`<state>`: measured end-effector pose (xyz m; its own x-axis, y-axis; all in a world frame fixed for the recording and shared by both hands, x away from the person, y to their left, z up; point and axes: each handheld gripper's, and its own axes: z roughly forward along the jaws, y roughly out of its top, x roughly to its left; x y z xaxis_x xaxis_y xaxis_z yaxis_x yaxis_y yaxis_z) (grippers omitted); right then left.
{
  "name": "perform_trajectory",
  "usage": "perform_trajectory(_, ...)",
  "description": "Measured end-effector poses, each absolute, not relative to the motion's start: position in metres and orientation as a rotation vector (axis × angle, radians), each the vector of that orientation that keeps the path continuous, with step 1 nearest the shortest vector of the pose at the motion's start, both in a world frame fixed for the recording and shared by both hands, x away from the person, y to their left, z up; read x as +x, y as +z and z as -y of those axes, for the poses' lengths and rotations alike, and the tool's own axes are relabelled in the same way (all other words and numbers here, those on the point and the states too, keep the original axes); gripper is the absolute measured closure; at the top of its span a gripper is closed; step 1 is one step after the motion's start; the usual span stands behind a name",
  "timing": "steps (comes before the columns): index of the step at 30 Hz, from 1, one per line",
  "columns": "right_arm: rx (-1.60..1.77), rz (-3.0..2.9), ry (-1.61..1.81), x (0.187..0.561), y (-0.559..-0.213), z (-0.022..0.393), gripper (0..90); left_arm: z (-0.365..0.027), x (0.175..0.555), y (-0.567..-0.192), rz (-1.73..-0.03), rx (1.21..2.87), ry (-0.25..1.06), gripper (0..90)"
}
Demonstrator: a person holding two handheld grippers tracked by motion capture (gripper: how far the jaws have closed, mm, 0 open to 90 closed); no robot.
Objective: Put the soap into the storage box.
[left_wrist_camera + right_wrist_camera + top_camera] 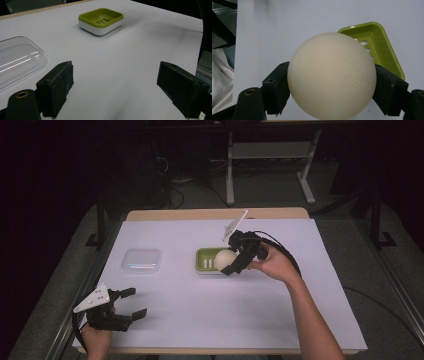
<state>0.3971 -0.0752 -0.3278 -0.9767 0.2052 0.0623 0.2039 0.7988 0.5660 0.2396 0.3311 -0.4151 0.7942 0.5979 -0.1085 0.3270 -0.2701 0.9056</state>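
right gripper point(231, 265) clamped across widest part of cream ball point(332, 75) above green dish point(206, 257), looks smooth, hard, slip-prone; left gripper point(134, 302) jaws apart.

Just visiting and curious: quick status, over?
Right gripper shut on cream ball, over green soap dish. Left gripper open, idle. Clear lid aside; path clear.

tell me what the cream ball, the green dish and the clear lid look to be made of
Cream ball: smooth, matte, faint scratches, slightly waxy; probably soap or hard plastic. It sits clamped in the right hand-held gripper.
Green dish: moulded plastic, satin green slotted insert on a glossy white base.
Clear lid: thin transparent plastic, with bright streak reflections and rounded edges.
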Motion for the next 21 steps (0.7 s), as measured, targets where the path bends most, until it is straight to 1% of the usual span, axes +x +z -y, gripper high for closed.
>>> perform_trajectory(16,0.325,-2.973,0.892,0.425,-0.314,0.051,23.1,-0.332,0.24,-0.415,-0.703,1.882,0.309,13.1)
perform_trajectory(21,0.316,-2.982,0.901,0.43,-0.316,0.044,23.2,-0.332,0.24,-0.415,-0.704,1.88,0.308,13.1)
